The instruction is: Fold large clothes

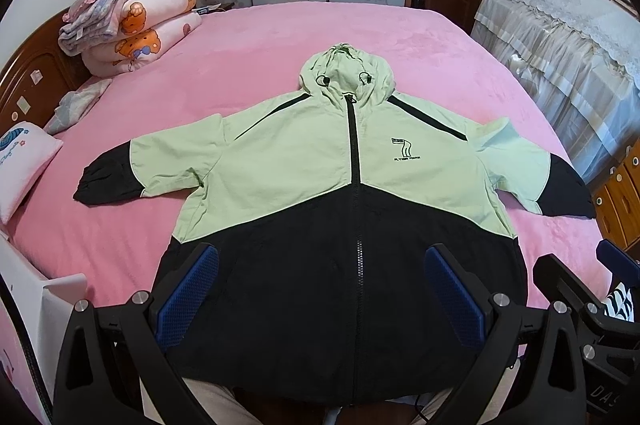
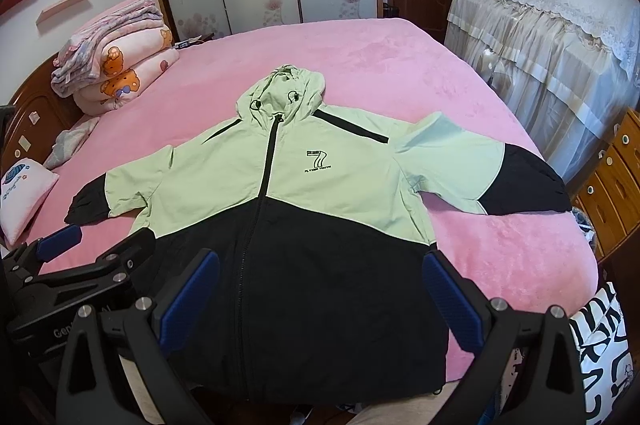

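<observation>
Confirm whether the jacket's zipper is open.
No. The black zipper runs closed from the hem up to the hood on the green and black jacket.

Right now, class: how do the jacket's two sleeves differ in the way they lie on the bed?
The left sleeve lies flat and nearly straight, while the right sleeve bunches with a raised fold near its shoulder. The left sleeve's cuff is gathered narrow; the right sleeve's cuff spreads wide. Both are green with black ends, spread away from the jacket on the pink bed.
</observation>
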`<state>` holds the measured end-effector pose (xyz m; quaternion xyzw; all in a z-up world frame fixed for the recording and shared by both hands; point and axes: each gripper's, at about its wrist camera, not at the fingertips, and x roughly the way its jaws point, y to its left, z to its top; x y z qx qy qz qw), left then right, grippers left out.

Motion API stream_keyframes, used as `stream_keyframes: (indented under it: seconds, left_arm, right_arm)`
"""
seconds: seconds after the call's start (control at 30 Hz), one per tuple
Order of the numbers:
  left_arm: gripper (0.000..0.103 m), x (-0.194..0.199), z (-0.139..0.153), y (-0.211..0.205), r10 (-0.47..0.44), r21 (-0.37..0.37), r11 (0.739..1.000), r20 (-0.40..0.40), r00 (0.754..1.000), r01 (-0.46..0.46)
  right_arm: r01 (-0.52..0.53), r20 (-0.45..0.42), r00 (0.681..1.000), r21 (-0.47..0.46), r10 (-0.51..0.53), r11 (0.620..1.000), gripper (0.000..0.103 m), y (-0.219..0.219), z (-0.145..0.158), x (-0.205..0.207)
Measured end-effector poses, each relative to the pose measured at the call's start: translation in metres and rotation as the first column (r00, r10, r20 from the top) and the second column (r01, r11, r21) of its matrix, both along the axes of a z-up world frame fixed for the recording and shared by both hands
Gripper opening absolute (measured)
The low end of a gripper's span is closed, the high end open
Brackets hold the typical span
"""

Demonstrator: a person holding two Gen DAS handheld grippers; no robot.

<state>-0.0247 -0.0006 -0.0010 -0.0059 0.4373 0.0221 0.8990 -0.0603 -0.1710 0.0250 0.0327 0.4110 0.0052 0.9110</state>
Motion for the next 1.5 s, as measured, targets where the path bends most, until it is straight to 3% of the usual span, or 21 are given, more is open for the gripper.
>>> stream_keyframes:
  seconds: [1.5]
  left_arm:
    - [0.102, 0.011, -0.01, -0.011, 0.008, 0.023, 1.0, -0.04, 0.999, -0.007]
  right_arm:
    - [0.009, -0.029, 1.0, 0.034, -0.008, 0.999, 0.102, -0.014, -0.019, 0.012]
